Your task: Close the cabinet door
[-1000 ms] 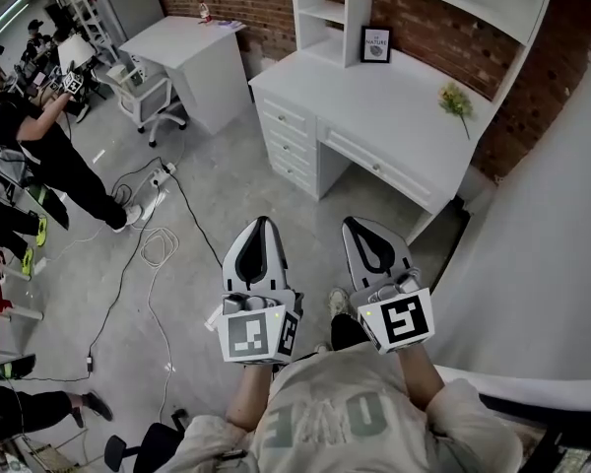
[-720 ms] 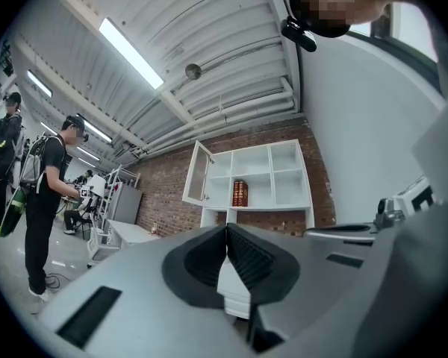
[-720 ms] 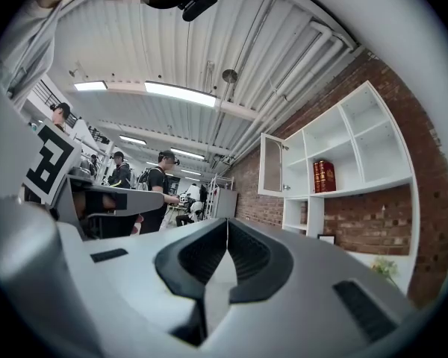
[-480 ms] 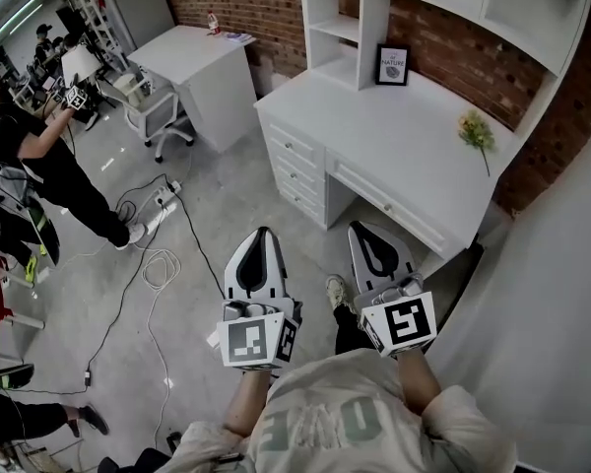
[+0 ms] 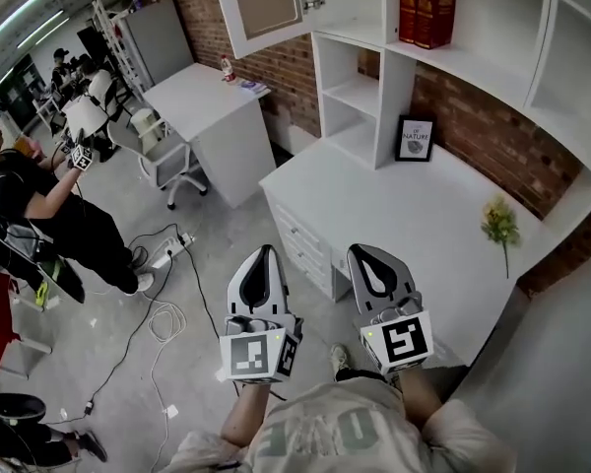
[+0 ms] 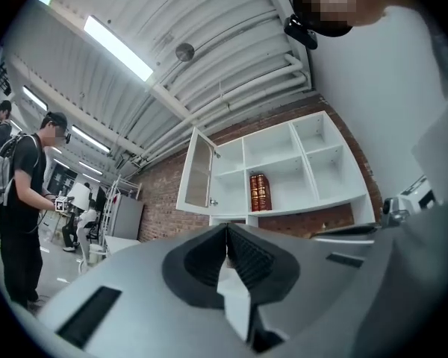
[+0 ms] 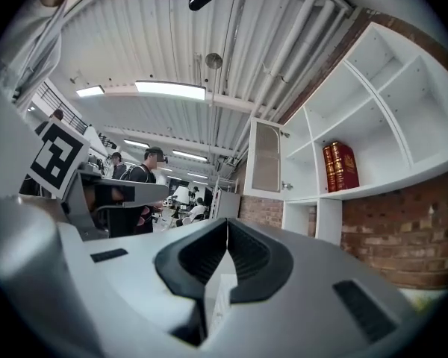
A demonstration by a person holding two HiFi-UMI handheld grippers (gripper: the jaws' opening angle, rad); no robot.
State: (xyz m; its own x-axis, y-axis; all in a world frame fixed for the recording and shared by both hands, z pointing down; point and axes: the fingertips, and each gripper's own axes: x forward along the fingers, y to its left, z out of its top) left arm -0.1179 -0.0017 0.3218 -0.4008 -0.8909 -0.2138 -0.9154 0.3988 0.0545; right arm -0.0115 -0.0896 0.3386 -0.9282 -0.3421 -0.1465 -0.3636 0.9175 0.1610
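The cabinet door [image 5: 264,6] stood swung open at the top-left compartment of the shelves [image 5: 394,87] above the desk [image 5: 374,205], its knob [image 5: 313,3] on the edge beside the opening. Both tools were held low before the desk's front-left corner, the left gripper [image 5: 264,254] and right gripper [image 5: 367,252] each with jaws pressed together on nothing. The door lay well above and ahead of them, long axis upright, almost straight beyond the left gripper, which looked the nearer for a push.
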